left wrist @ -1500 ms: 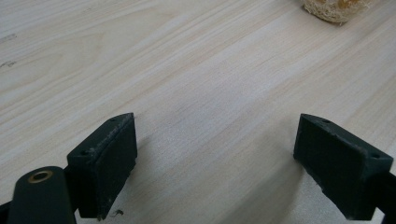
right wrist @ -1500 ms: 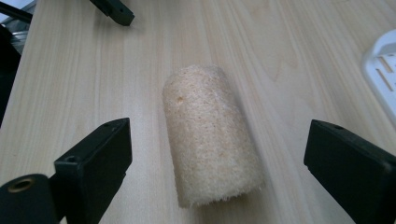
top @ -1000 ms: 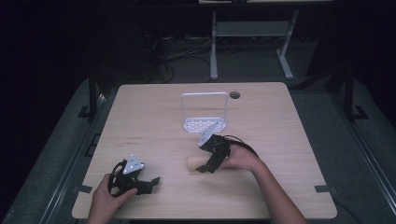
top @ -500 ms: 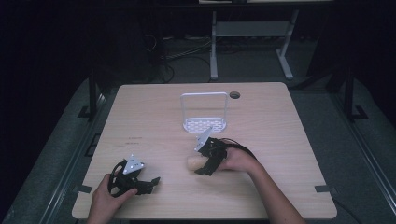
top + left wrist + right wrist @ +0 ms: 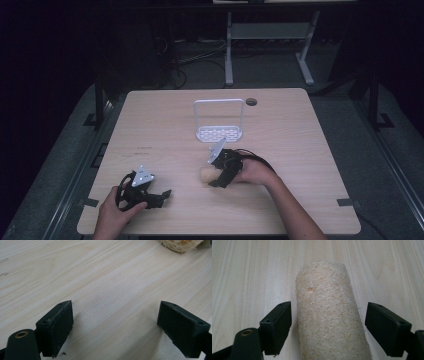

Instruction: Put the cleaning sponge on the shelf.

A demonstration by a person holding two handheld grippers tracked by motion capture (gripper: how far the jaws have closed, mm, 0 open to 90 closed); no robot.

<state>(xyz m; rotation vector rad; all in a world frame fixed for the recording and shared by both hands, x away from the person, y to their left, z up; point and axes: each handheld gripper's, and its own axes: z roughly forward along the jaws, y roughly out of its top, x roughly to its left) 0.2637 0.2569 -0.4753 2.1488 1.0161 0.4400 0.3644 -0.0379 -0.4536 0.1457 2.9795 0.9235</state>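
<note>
A tan loofah roll (image 5: pixel 329 315) lies on the wooden table (image 5: pixel 165 125), near the front middle (image 5: pixel 205 175). My right gripper (image 5: pixel 328 326) is open, one jaw on each side of the roll, neither touching it. In the high view that right gripper (image 5: pixel 220 181) points left and down at the roll. My left gripper (image 5: pixel 161 196) rests low over the table's front left corner. It is open (image 5: pixel 115 325) with only bare wood between its jaws. An end of the loofah (image 5: pixel 181 243) shows at the top edge of the left gripper view.
A small white wire rack (image 5: pixel 219 120) with a perforated base stands behind the loofah at mid table. A dark round grommet hole (image 5: pixel 251 101) sits near the back edge. Metal frame legs (image 5: pixel 270 45) stand on the floor beyond the table.
The right gripper has moved down and forward so that its jaws now straddle the loofah. The left gripper has stayed where it was.
</note>
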